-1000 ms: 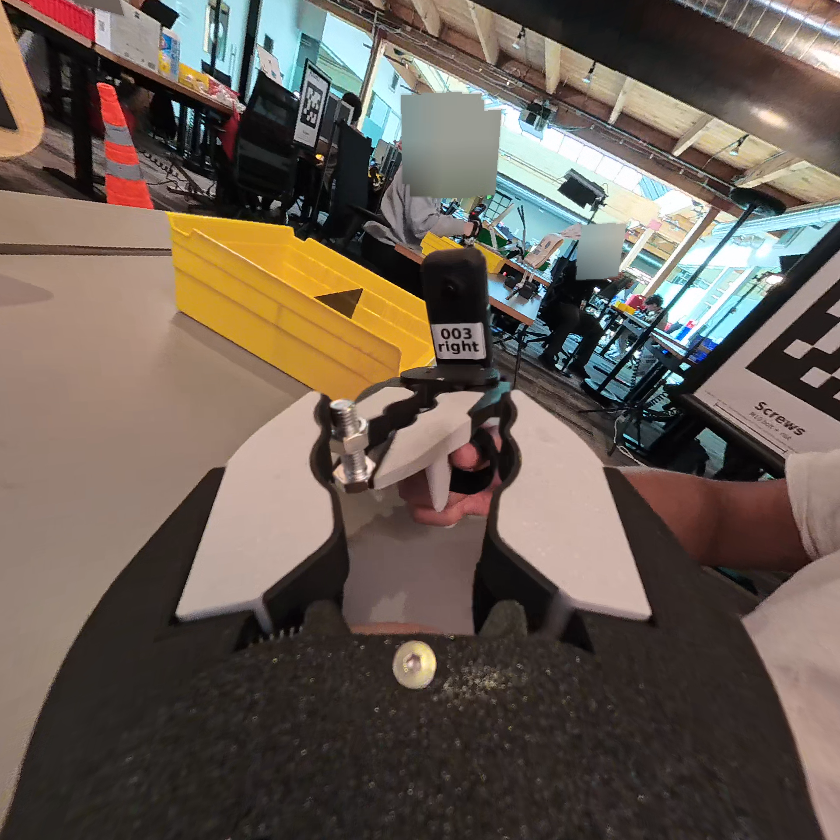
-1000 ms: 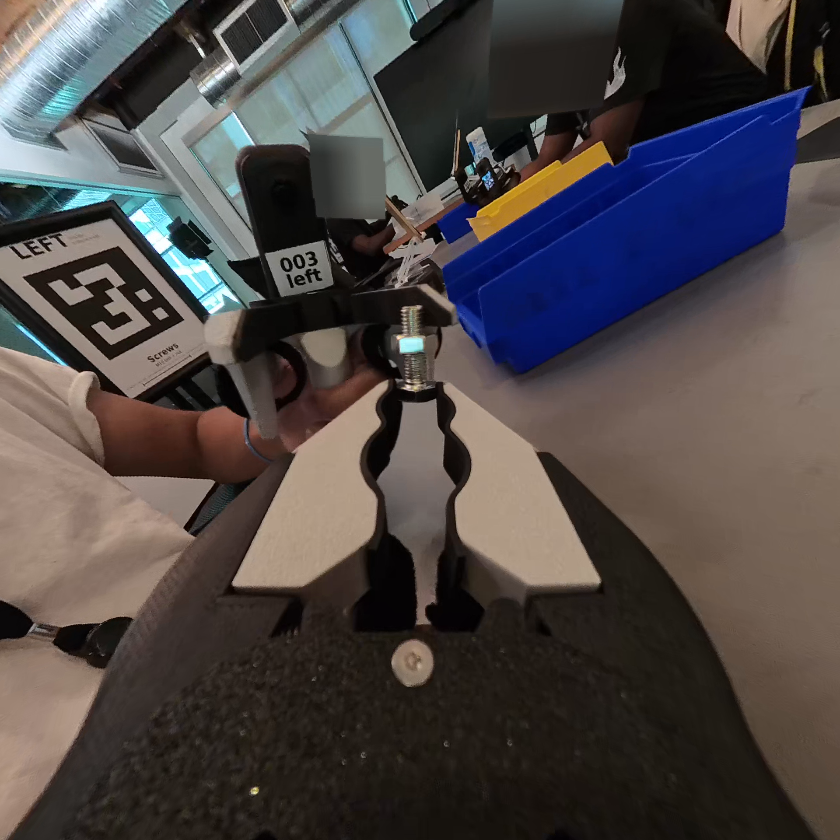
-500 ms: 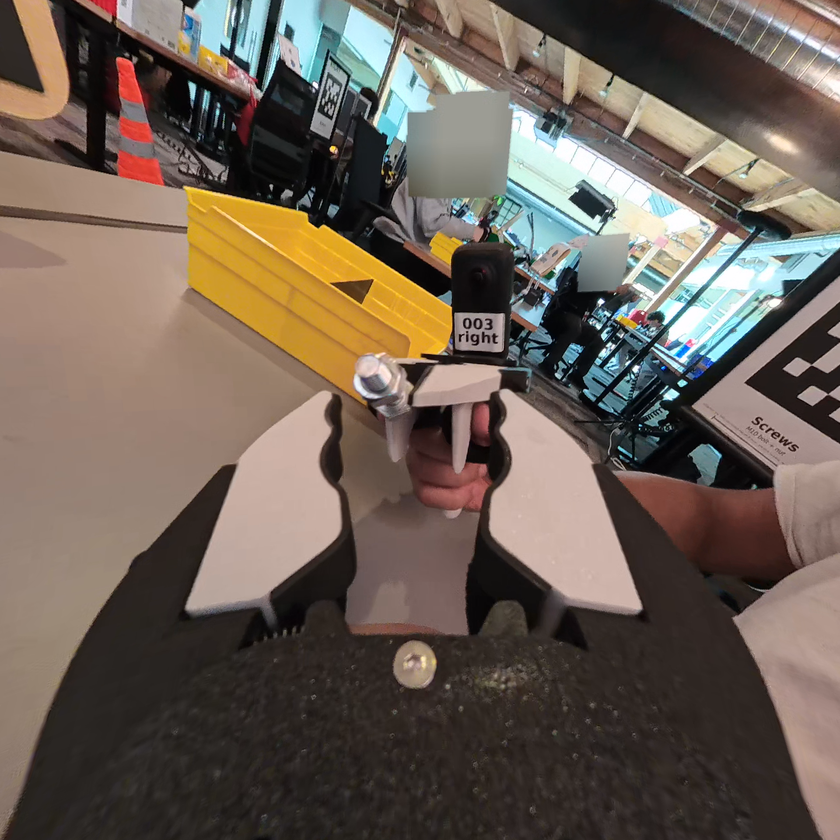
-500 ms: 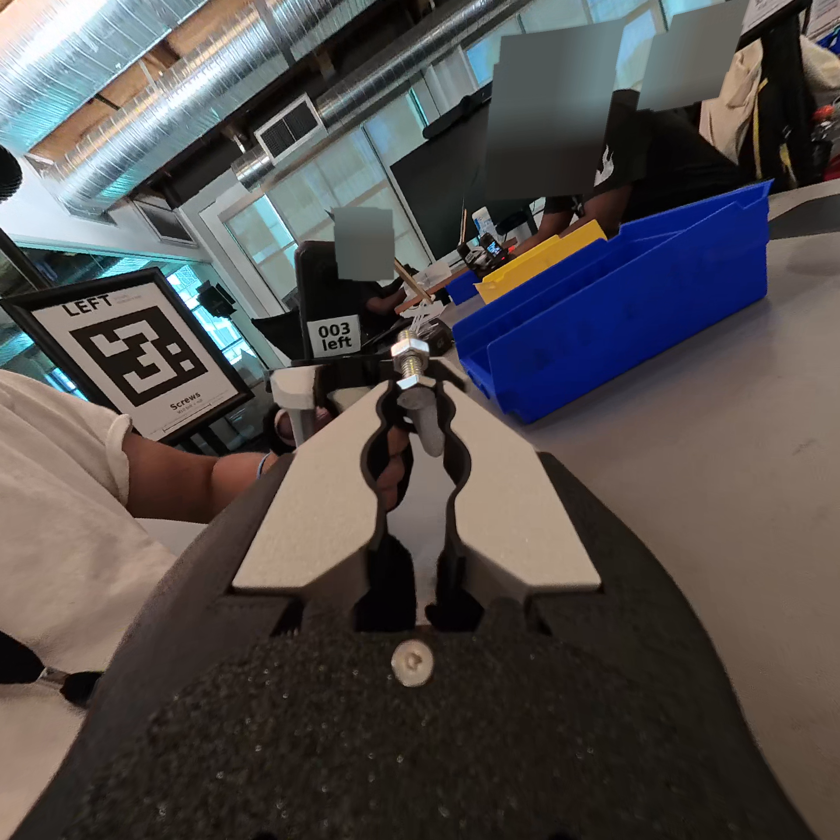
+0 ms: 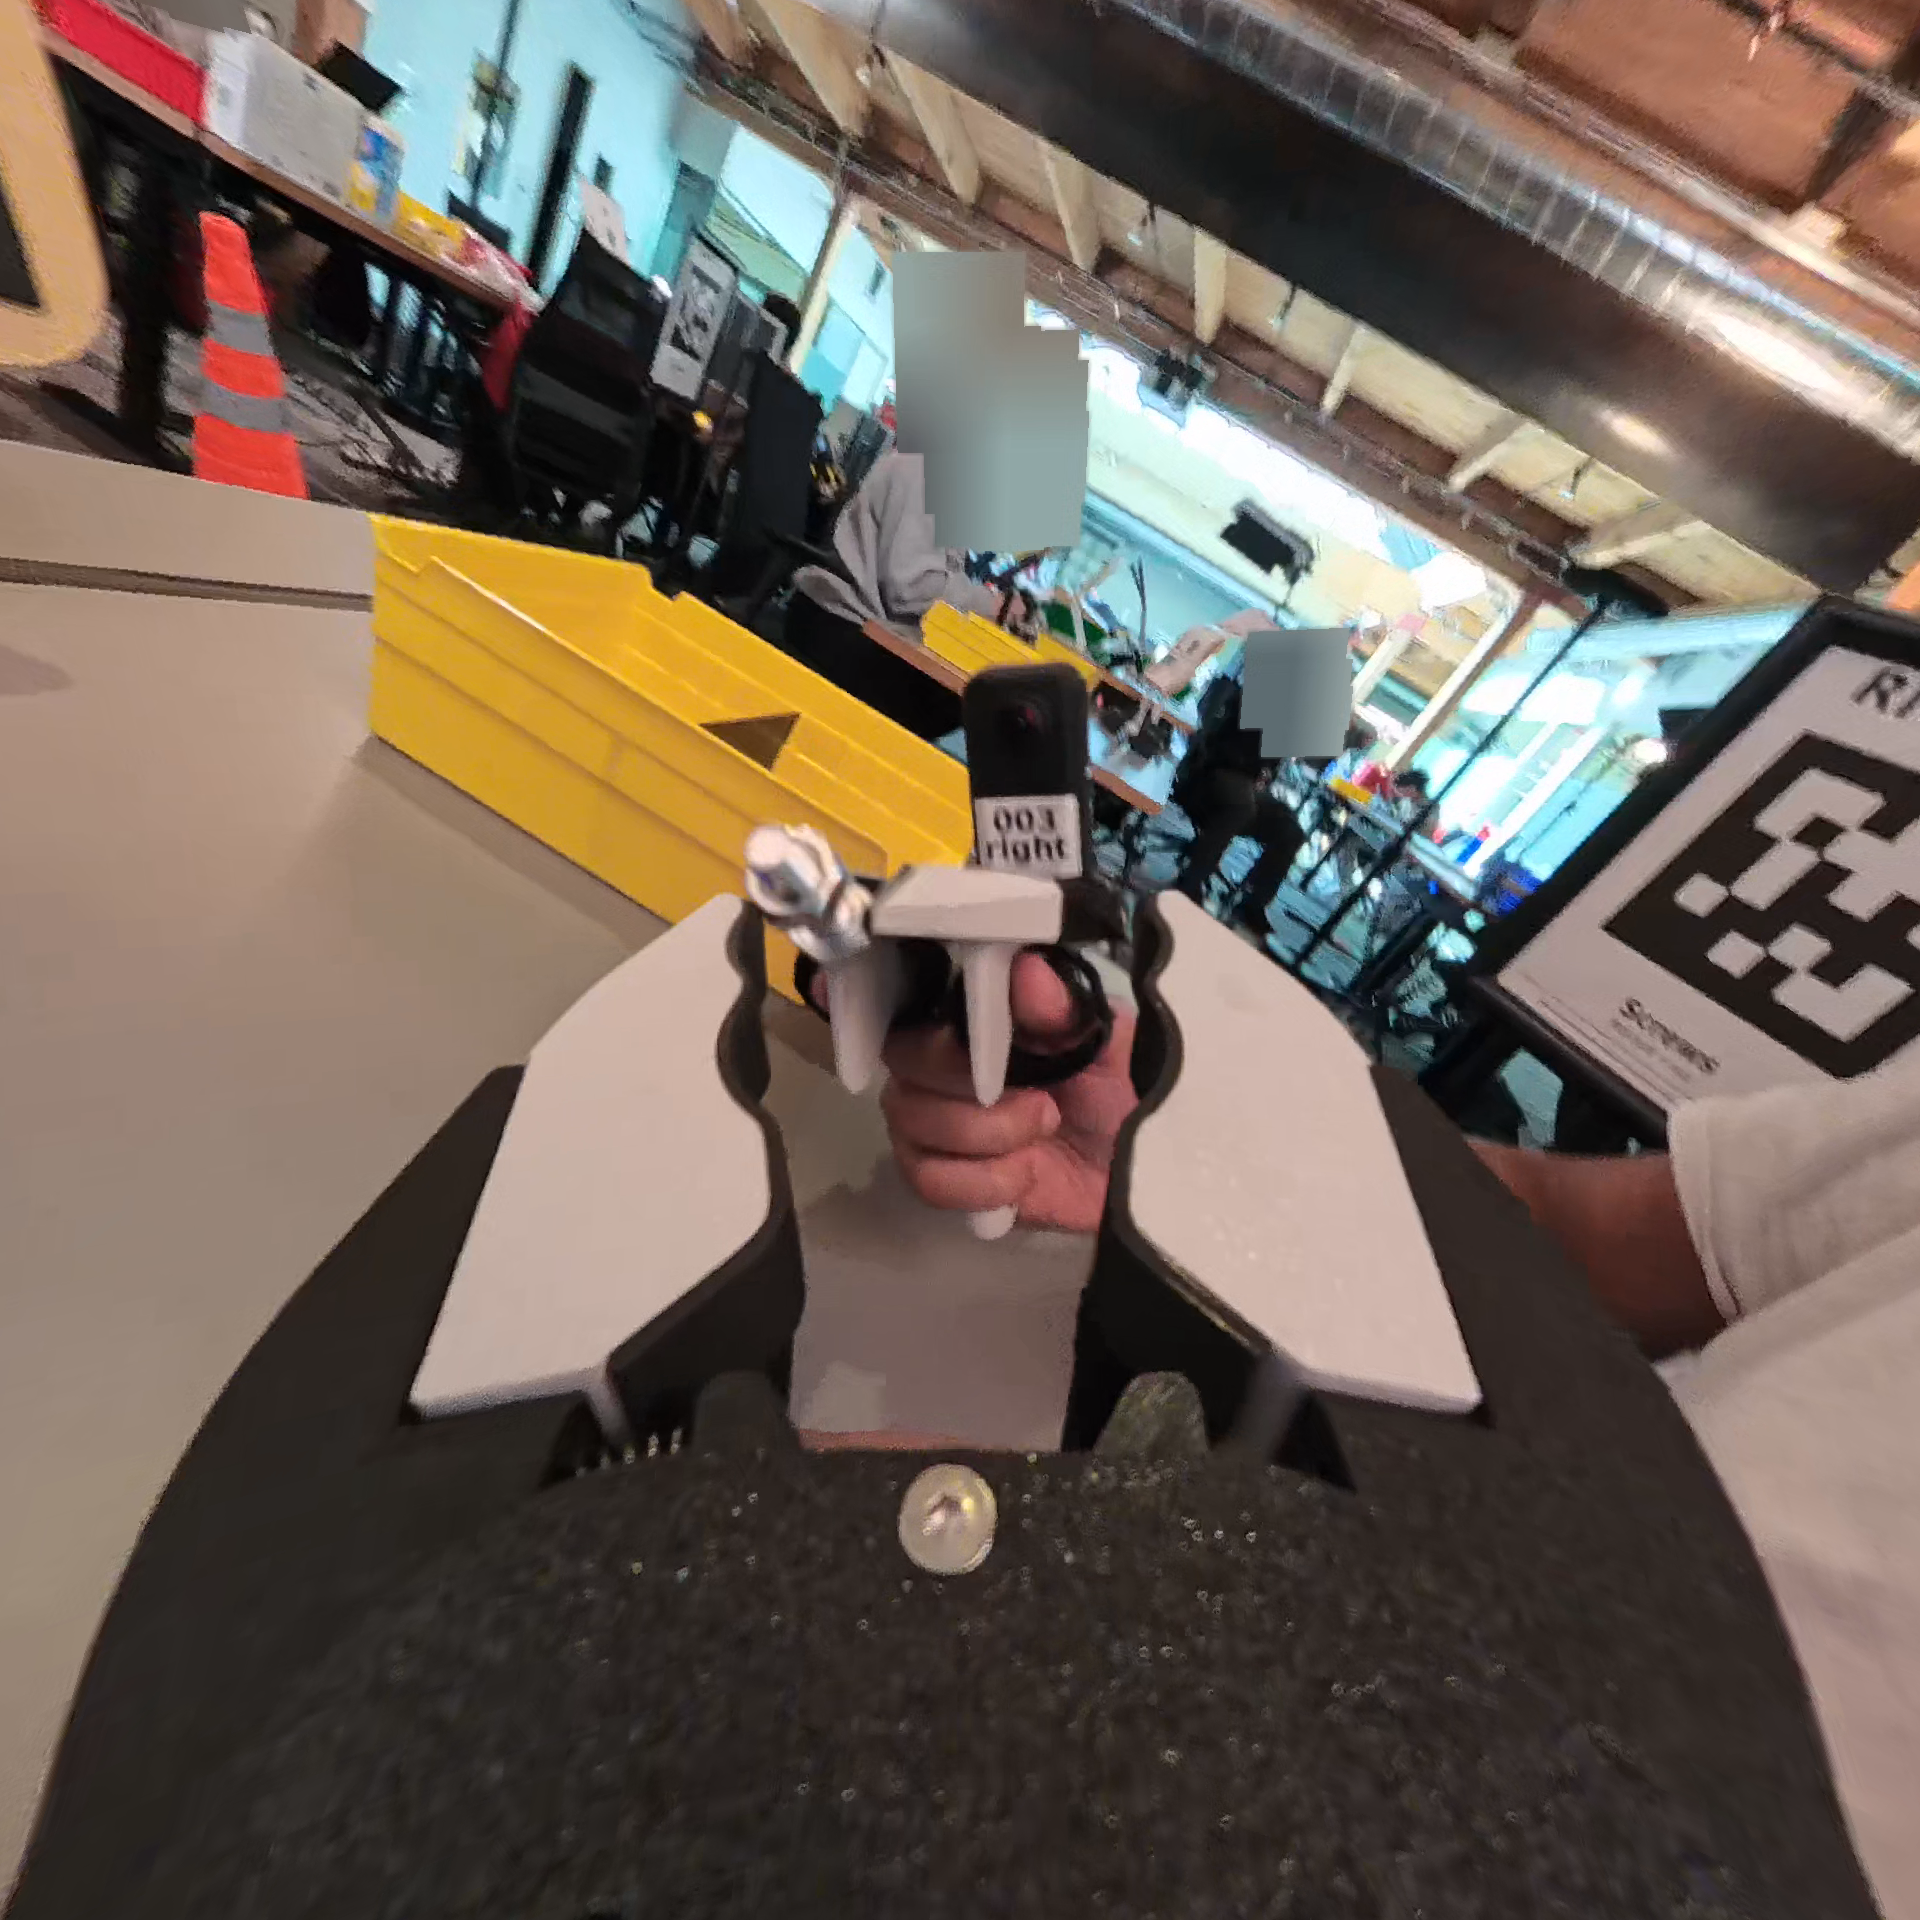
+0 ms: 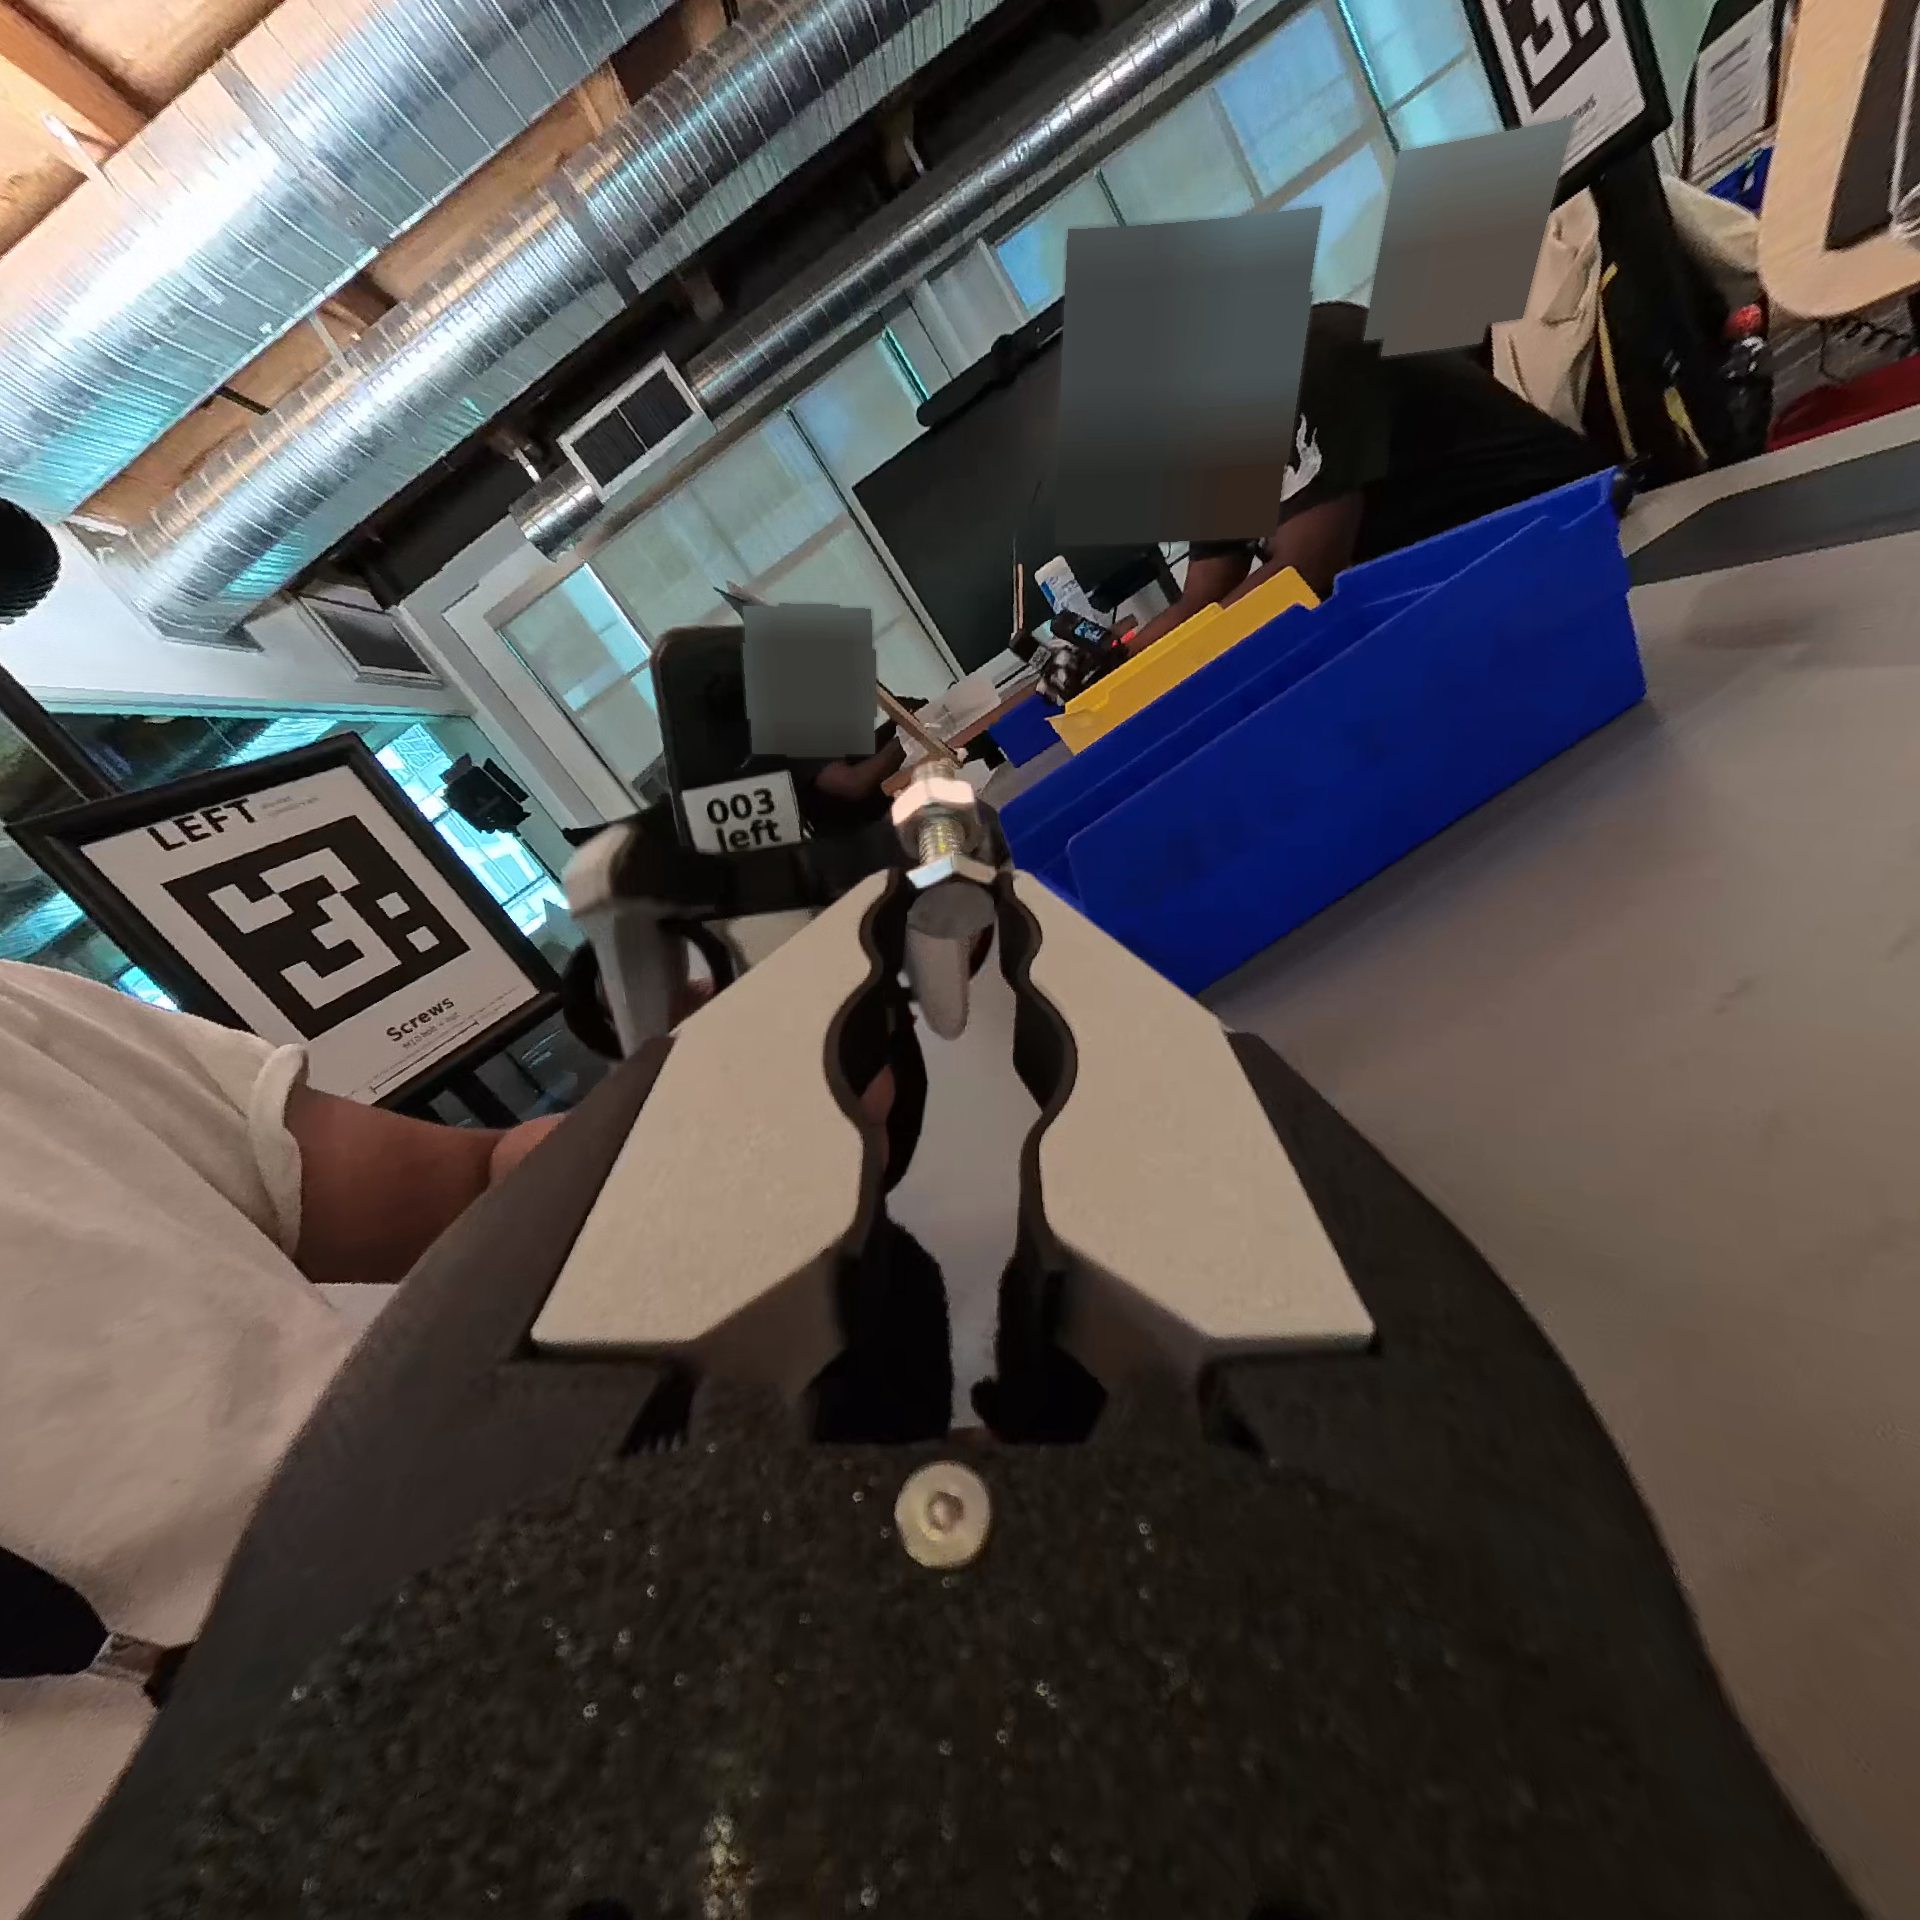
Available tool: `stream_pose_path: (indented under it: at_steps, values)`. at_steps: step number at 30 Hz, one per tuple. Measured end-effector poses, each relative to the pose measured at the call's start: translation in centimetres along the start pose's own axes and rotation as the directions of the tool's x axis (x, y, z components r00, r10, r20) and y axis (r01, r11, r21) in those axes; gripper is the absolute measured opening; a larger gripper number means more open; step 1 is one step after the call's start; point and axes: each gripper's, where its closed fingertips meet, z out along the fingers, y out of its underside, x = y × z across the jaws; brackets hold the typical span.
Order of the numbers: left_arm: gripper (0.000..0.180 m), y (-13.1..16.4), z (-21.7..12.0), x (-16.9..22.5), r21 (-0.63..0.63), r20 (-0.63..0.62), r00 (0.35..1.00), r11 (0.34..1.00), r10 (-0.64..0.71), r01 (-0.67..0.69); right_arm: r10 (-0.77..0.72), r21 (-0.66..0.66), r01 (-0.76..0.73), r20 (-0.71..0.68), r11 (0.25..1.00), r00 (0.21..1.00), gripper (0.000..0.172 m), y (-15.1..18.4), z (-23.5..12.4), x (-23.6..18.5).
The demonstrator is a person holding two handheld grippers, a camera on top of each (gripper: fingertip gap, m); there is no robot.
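We see left gripper (image 5: 940,914) spread wide, bare, facing right gripper (image 6: 940,883). Right gripper pinches silver bolt with nut (image 6: 935,831) at fingertips, above grey table (image 6: 1558,987), near blue bin (image 6: 1351,790).

Workshop: exposed ducts (image 6: 312,260), big windows (image 6: 727,540)
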Motion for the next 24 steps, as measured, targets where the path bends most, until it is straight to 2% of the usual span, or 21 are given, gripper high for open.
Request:
stream_pose_path:
  at_steps: [1,2,3,6,8,11,14,15,16,17,18,21,24]
  values:
    - [0.045,0.8,-0.1,0.8,-0.051,-0.047,0.999,0.999,0.016,-0.019,0.005,0.017,-0.004,-0.005,1.000,1.000,0.017,-0.4,-0.2,0.2]
    - [0.014,1.8,-0.4,1.9,-0.114,-0.129,0.991,0.992,0.035,-0.050,0.007,0.033,-0.007,-0.018,0.999,1.000,0.016,-0.8,-0.5,0.5]
    - [0.012,2.6,-0.6,2.5,-0.152,-0.164,0.986,0.986,0.042,-0.067,0.010,0.040,-0.009,-0.026,0.999,1.000,0.017,-1.1,-0.8,0.8]
    - [0.036,2.7,-0.6,1.3,-0.136,-0.084,0.995,0.988,0.058,-0.069,0.013,0.008,-0.013,0.000,1.000,1.000,0.017,-0.7,-0.9,0.4]
    - [0.058,2.1,-0.3,0.1,-0.118,-0.014,0.999,0.992,0.044,-0.045,0.019,-0.036,-0.018,0.041,0.999,0.999,0.017,0.3,-0.2,-0.4]
    - [0.060,0.9,-0.2,-0.9,-0.071,0.038,0.999,0.997,0.035,-0.033,0.008,-0.092,-0.002,0.067,0.996,0.998,0.017,1.5,0.5,-1.2]
    - [0.061,1.2,-0.7,0.2,-0.085,-0.039,0.999,0.996,0.014,-0.017,-0.003,-0.063,0.006,0.039,0.998,0.999,0.017,0.8,0.2,-0.6]
    - [0.028,1.8,-1.0,0.9,-0.115,-0.094,0.995,0.993,0.021,-0.032,0.001,-0.040,0.000,0.014,0.999,1.000,0.017,0.3,-0.2,-0.1]
    - [0.022,2.3,-1.4,1.6,-0.143,-0.150,0.988,0.989,0.023,-0.044,0.005,-0.023,-0.005,-0.001,1.000,1.000,0.017,-0.2,-0.5,0.4]
    - [0.015,2.5,-1.5,1.5,-0.155,-0.146,0.989,0.987,0.018,-0.041,0.013,-0.015,-0.013,0.000,1.000,1.000,0.017,-0.4,-0.8,0.5]
    - [0.029,2.4,-1.5,1.0,-0.152,-0.107,0.994,0.988,0.018,-0.035,0.016,-0.017,-0.016,0.009,1.000,1.000,0.017,-0.5,-1.0,0.4]
    - [0.050,1.6,-1.4,-0.4,-0.133,-0.025,0.999,0.990,0.047,-0.050,0.010,-0.058,-0.008,0.036,0.998,0.999,0.016,0.3,-0.6,-0.2]
    - [0.056,0.7,-1.4,-1.1,-0.106,0.017,0.997,0.992,0.078,-0.076,0.008,-0.134,0.000,0.066,0.991,0.998,0.017,2.0,0.3,-1.0]
